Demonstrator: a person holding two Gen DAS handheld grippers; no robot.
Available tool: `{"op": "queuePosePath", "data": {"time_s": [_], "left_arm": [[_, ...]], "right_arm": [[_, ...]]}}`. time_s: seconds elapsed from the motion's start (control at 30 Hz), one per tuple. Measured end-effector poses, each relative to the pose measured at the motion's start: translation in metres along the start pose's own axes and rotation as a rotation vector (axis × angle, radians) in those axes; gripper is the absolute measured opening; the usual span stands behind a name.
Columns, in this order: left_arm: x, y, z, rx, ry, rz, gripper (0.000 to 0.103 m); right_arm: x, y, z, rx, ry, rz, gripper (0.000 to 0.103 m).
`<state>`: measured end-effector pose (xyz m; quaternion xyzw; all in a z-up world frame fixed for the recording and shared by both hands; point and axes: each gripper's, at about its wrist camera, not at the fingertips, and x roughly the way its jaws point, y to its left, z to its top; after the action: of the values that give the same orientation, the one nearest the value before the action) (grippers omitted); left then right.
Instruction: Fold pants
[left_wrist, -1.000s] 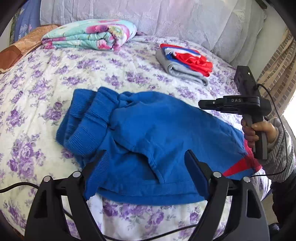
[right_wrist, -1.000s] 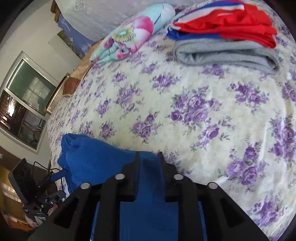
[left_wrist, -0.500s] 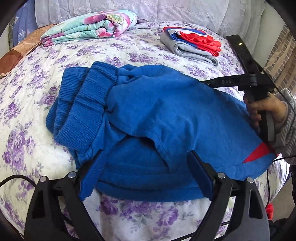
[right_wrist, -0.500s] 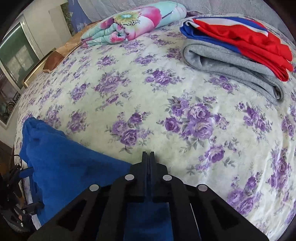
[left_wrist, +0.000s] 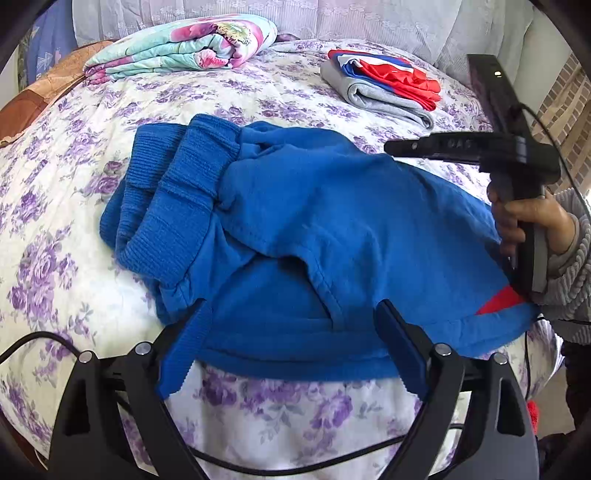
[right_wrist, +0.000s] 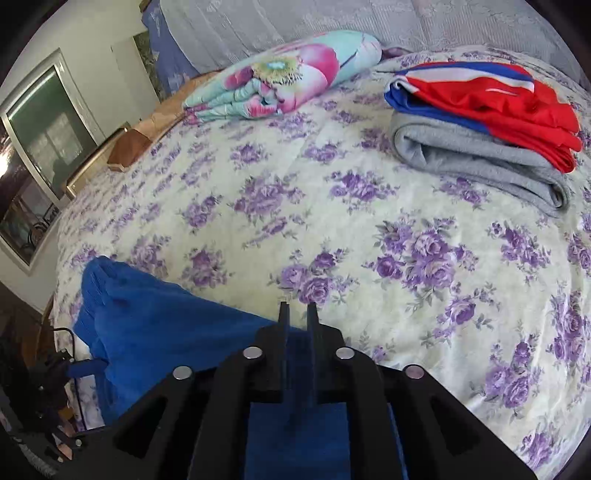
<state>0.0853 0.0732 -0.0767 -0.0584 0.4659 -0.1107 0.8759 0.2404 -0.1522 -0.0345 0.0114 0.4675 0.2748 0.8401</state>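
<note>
Blue pants (left_wrist: 332, 221) lie folded across the near side of the bed, ribbed cuffs at the left and a red patch (left_wrist: 498, 299) at the right end. My left gripper (left_wrist: 291, 332) stands wide open over their near hem, one finger on each side and neither pad pressing the cloth. A hand (left_wrist: 532, 221) holds my right gripper (left_wrist: 388, 147) above the pants' far right part, pointing left. In the right wrist view its jaws (right_wrist: 296, 308) are opening, with a narrow gap and nothing between them. The pants (right_wrist: 155, 317) show beneath.
The bed has a purple-flowered cover (left_wrist: 55, 221). A folded grey and red stack of clothes (left_wrist: 388, 88) (right_wrist: 480, 147) lies at the back right. A rolled floral quilt (left_wrist: 184, 48) (right_wrist: 280, 85) lies at the back left. Beyond the pants is bare bedspread (right_wrist: 369, 221).
The right gripper shut fully, then parted slightly, and it has lifted a little off the pants while rolling. The left gripper stayed wide open in much the same place.
</note>
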Motion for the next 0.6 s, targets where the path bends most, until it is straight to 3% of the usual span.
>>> {"op": "queuePosePath", "data": {"time_s": [0.07, 0.13, 0.23, 0.37, 0.47, 0.6], "left_arm": [[0.000, 0.001, -0.001, -0.005, -0.005, -0.003, 0.087], [0.002, -0.001, 0.000, -0.012, -0.004, 0.004, 0.090], [0.002, -0.006, 0.001, -0.009, 0.003, 0.026, 0.091], [-0.018, 0.007, -0.003, -0.034, -0.008, 0.015, 0.091], [-0.037, 0.039, -0.007, -0.131, -0.042, 0.095, 0.091], [-0.049, 0.067, -0.009, -0.258, -0.061, 0.012, 0.091]], "right_arm": [[0.000, 0.003, -0.005, -0.014, 0.007, -0.012, 0.067], [0.021, 0.002, -0.014, -0.043, 0.076, -0.061, 0.071], [0.024, 0.000, -0.013, -0.038, 0.068, -0.058, 0.074], [-0.027, -0.006, -0.013, 0.014, -0.077, -0.031, 0.078], [-0.071, -0.012, -0.032, 0.022, -0.136, -0.006, 0.086], [-0.119, -0.027, -0.072, 0.070, -0.205, -0.004, 0.087]]}}
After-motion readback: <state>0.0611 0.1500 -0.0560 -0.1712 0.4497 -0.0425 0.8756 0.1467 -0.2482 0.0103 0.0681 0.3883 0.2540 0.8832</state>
